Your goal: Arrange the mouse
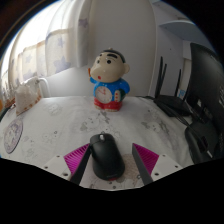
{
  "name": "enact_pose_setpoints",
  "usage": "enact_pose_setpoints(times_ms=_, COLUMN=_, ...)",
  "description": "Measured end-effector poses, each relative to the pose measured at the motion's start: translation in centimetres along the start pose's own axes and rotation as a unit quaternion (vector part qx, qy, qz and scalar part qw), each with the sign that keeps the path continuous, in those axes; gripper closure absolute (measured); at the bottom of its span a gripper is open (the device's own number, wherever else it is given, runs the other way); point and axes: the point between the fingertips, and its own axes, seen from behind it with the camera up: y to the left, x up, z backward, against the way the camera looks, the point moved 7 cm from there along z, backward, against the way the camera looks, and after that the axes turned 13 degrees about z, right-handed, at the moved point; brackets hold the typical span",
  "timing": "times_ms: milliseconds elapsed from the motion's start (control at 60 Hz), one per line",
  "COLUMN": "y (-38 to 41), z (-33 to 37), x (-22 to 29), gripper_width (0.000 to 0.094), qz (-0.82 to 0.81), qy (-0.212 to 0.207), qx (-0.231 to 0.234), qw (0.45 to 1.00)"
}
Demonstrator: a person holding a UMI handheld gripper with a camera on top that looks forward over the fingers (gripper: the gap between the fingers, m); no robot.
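The gripper (107, 160) is open, and its two fingers stand wide apart. Each finger has a bright pink pad (76, 157) on its inner side. A black mouse (104, 155) lies flat on the counter (60, 125) right between the two fingers. There is a gap on both sides of the mouse, so the pads do not squeeze it. The mouse rests on the counter by itself.

The counter top is white with little grey speckles. Straight ahead of the gripper, well past the mouse, stands a cartoon boy toy (108, 80) with black hair and a red shirt. It has a round clock face on its tummy. Ahead and to the right of the fingers are dark things with thin black sticks (176, 88) poking up, like a router, but it is hard to tell. Near the left finger, at the counter's edge, is a round patterned thing (12, 136).
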Motion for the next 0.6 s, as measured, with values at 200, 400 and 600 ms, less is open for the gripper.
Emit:
enact_pose_setpoints(times_ms=200, y=0.1, z=-1.1, x=0.1, gripper_width=0.0313, qz=0.003, qy=0.009, qx=0.013, qw=1.0)
enact_pose_setpoints(times_ms=400, y=-0.2, z=-0.5, x=1.1, gripper_width=0.0495, qz=0.025, qy=0.017, qx=0.002, qw=1.0)
enact_pose_setpoints(times_ms=600, y=4.8, z=4.6, x=7.7, gripper_width=0.0506, qz=-0.001, qy=0.001, qx=0.035, qw=0.999)
